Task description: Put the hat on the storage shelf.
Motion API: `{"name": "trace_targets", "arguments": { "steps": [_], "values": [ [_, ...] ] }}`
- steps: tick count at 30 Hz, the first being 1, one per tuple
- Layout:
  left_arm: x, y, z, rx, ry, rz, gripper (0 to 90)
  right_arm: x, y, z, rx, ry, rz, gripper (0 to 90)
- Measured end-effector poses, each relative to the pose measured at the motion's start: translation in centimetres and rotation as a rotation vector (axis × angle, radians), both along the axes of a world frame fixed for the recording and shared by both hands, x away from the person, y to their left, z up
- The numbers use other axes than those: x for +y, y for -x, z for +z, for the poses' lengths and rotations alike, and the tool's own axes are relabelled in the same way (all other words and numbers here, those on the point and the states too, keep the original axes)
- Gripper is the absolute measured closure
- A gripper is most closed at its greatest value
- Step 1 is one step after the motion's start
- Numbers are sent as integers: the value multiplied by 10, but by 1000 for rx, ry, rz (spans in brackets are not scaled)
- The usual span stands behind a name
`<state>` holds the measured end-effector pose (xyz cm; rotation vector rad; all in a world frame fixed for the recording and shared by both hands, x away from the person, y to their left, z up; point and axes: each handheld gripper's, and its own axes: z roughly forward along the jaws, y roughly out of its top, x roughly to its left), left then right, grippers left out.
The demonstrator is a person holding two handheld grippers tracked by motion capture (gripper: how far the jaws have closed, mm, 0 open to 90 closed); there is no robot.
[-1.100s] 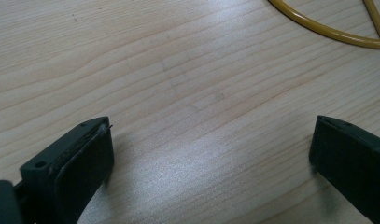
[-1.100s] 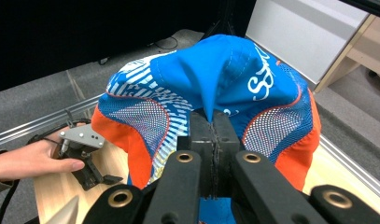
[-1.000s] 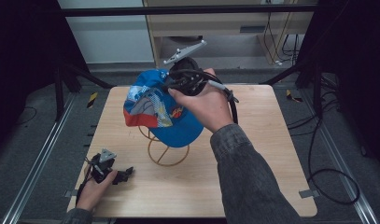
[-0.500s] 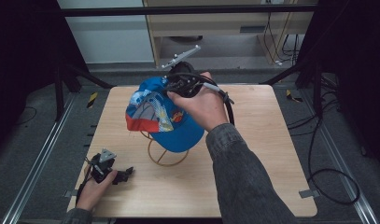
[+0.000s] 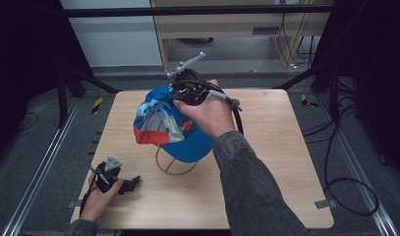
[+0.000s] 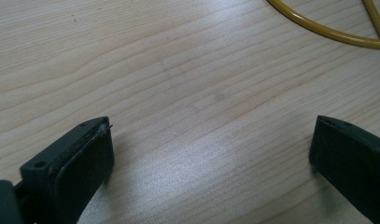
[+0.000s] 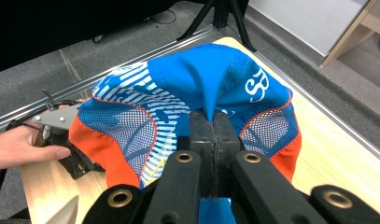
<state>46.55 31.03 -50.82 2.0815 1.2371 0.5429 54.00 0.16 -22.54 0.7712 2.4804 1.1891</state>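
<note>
Right gripper, high view: right gripper (image 5: 180, 98) sits in my right hand (image 5: 207, 113) above the middle of the table (image 5: 286, 162), its jaws buried in the top of the blue cap (image 5: 168, 128); the grey three-cornered plate on it points up and away from me.
Cap, high view: the cap hangs over the yellow wire stand (image 5: 174, 164), brim side with the orange edge turned to my left; whether it already rests on the wire I cannot tell.
Left gripper, high view: left gripper (image 5: 131, 183) lies on the table at the near left corner under my left hand (image 5: 97, 199), well apart from the cap.
Change, high view: compared with a second ago, my right hand and the cap sit a little lower and closer over the stand; my left hand is where it was.
Arm pose, high view: my right forearm runs up from the bottom edge, wrist bent so the gripper points down and away.
Left gripper view: left gripper (image 6: 211, 154) has its jaws wide apart with only bare wood between them; a curve of the yellow wire stand (image 6: 327, 32) crosses the top right corner.
Right gripper view: right gripper (image 7: 211, 119) is clamped tight, pinching a raised fold of the blue cap (image 7: 215, 70) at its crown; the cloth peaks up into the pads. My left hand (image 7: 19, 147) shows beyond, at the left.
</note>
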Motion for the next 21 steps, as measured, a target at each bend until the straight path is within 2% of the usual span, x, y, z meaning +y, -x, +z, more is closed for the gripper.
{"name": "trace_targets", "arguments": {
  "steps": [21],
  "values": [
    [0,0,0,0,0,0,0,5,-3,-8,20,13,0,900]
  ]
}}
